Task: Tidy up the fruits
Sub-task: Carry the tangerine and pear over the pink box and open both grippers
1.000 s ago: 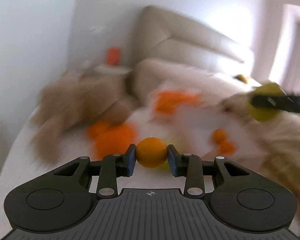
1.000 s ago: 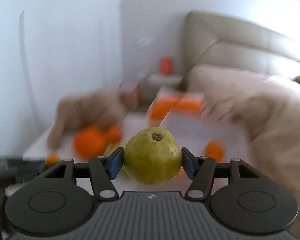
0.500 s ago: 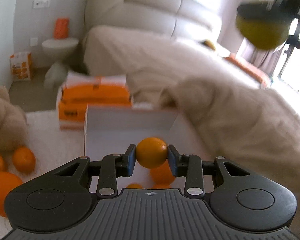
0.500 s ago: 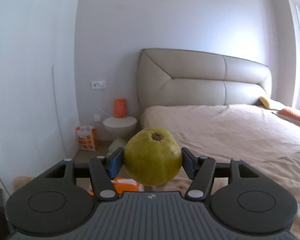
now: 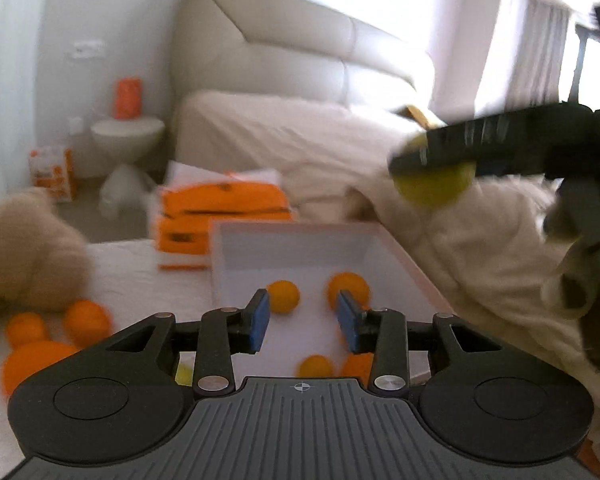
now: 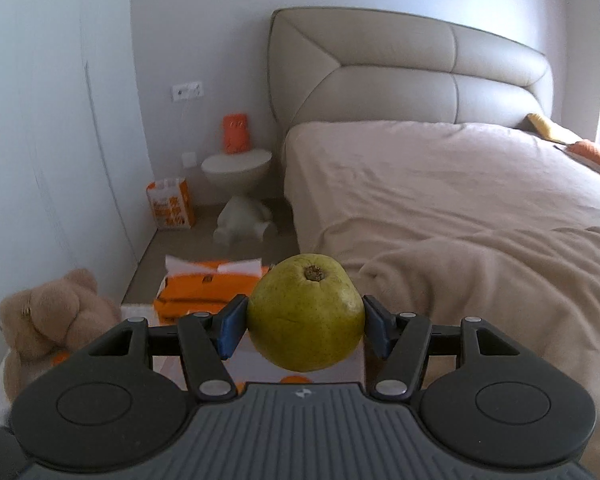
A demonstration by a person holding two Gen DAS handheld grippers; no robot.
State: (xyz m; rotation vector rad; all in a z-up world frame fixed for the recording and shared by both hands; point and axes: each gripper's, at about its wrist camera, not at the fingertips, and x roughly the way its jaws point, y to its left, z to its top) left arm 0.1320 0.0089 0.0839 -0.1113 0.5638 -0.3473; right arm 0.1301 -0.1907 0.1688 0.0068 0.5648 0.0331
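the left hand-held gripper point(image 5: 303, 319) is opening with nothing between its pads, above the white box point(image 5: 296, 246) where oranges point(image 5: 283, 296) lie just ahead. loose oranges point(image 5: 87, 318) and a teddy bear point(image 5: 24, 248) sit to its left, orange cartons point(image 5: 224, 216) beyond the box. the right hand-held gripper point(image 6: 305, 326) pinches a green pear point(image 6: 306, 318); the bed point(image 6: 460, 200) lies ahead.

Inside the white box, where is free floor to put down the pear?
The box floor is bare along the far wall, behind the two far oranges, and at its left side. The near right corner is crowded with oranges. The pear sits in the right tongs.
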